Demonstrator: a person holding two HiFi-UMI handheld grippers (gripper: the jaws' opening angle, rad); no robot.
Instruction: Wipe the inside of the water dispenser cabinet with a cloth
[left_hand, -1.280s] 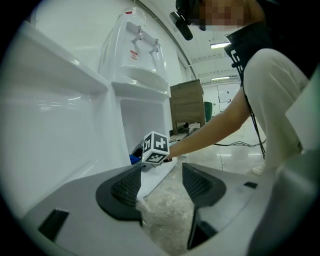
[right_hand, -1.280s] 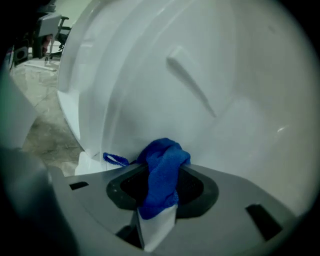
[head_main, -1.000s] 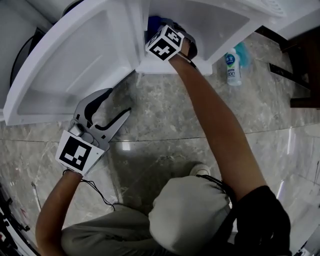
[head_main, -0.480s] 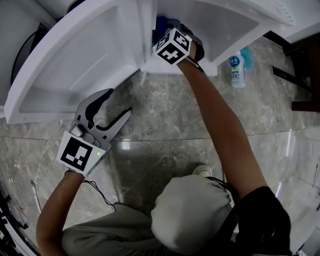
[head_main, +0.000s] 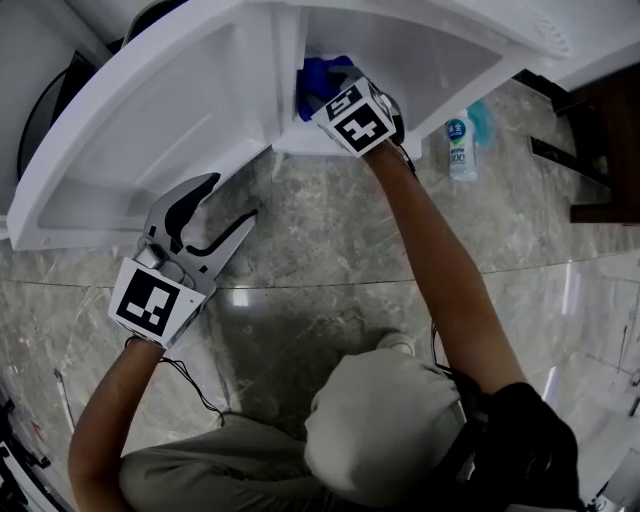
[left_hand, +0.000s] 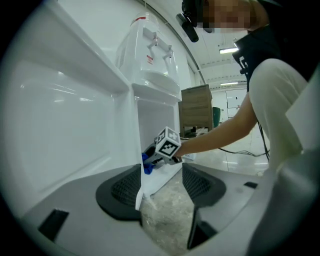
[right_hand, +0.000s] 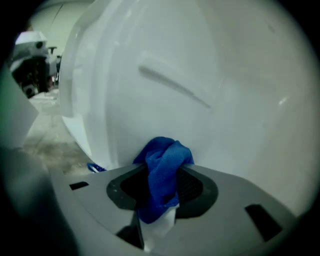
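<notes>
The right hand-held gripper is clamped on the blue cloth, which bulges past its tips against the cabinet wall. The left hand-held gripper holds its jaws apart, with the door edge showing between them.

Head view looks steeply down on the cabinet, left gripper view faces it from nearby, right from inside.

Crumpled blue cloth: inside white plastic water dispenser cabinet, against its left wall, between right gripper jaws.
Left gripper: outside, before open white cabinet door.
Small plastic bottle: on grey marble floor, right of cabinet.
</notes>
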